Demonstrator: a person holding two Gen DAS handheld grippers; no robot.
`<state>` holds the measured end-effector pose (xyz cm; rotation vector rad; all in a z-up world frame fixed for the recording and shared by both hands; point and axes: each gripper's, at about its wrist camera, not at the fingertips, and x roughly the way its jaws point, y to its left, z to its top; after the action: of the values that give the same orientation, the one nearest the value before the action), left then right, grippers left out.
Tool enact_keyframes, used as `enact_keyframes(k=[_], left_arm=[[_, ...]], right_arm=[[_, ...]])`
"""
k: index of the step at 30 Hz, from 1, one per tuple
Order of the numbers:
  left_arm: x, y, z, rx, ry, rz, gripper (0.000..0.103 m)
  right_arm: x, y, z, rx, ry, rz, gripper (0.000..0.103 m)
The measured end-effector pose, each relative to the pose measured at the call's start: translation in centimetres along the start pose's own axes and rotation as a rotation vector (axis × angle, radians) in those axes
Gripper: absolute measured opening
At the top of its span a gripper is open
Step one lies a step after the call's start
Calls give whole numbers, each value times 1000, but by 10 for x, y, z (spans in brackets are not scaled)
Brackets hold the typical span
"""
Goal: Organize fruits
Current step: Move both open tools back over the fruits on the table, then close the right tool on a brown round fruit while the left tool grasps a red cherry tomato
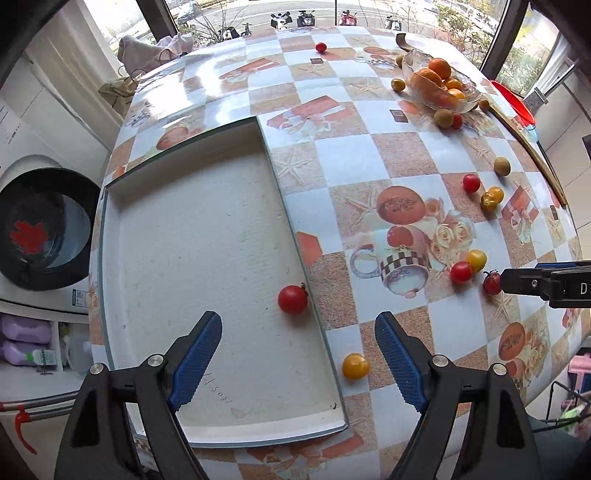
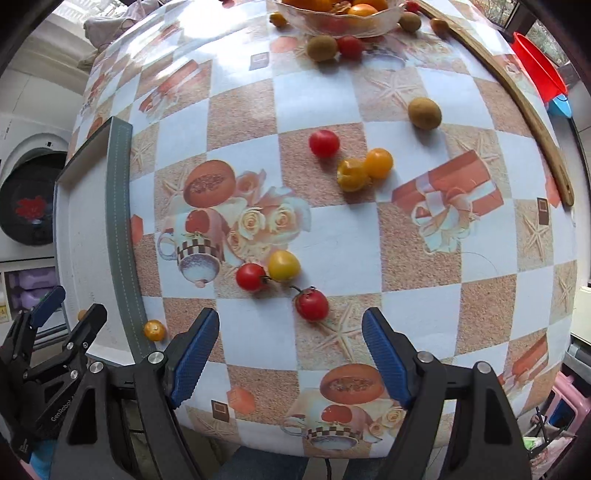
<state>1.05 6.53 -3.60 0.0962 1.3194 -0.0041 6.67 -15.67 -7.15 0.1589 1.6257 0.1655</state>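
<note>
A white tray (image 1: 192,229) lies on the table at the left, with one red tomato (image 1: 292,300) inside by its right wall. My left gripper (image 1: 298,356) is open and empty over the tray's near right part. A yellow tomato (image 1: 355,366) lies just outside the tray wall. My right gripper (image 2: 289,356) is open and empty, just short of a red stemmed tomato (image 2: 312,304). A red tomato (image 2: 250,277) and a yellow tomato (image 2: 283,265) touch each other beyond it. A glass bowl (image 2: 384,22) of oranges stands at the far side.
More fruit lies scattered on the patterned tablecloth: a red tomato (image 2: 324,143), two orange-yellow ones (image 2: 364,169), a brown kiwi-like fruit (image 2: 424,112), and others by the bowl. A wooden strip (image 2: 517,107) runs along the right edge. A washing machine (image 1: 40,229) stands left of the table.
</note>
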Motion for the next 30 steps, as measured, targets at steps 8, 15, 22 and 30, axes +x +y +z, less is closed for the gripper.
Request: enact_keyframes(k=[8, 15, 22, 30], left_arm=[[16, -45, 30, 41, 28, -60, 86], [32, -83, 72, 91, 3, -84, 86], [55, -110, 102, 159, -7, -100, 86], [77, -130, 115, 195, 1, -147, 86]], right_arm=[[-11, -63, 10, 131, -48, -21, 82], [-28, -94, 45, 177, -125, -14, 82], [-33, -90, 75, 142, -159, 1, 70], [-5, -76, 104, 121, -145, 9, 64]])
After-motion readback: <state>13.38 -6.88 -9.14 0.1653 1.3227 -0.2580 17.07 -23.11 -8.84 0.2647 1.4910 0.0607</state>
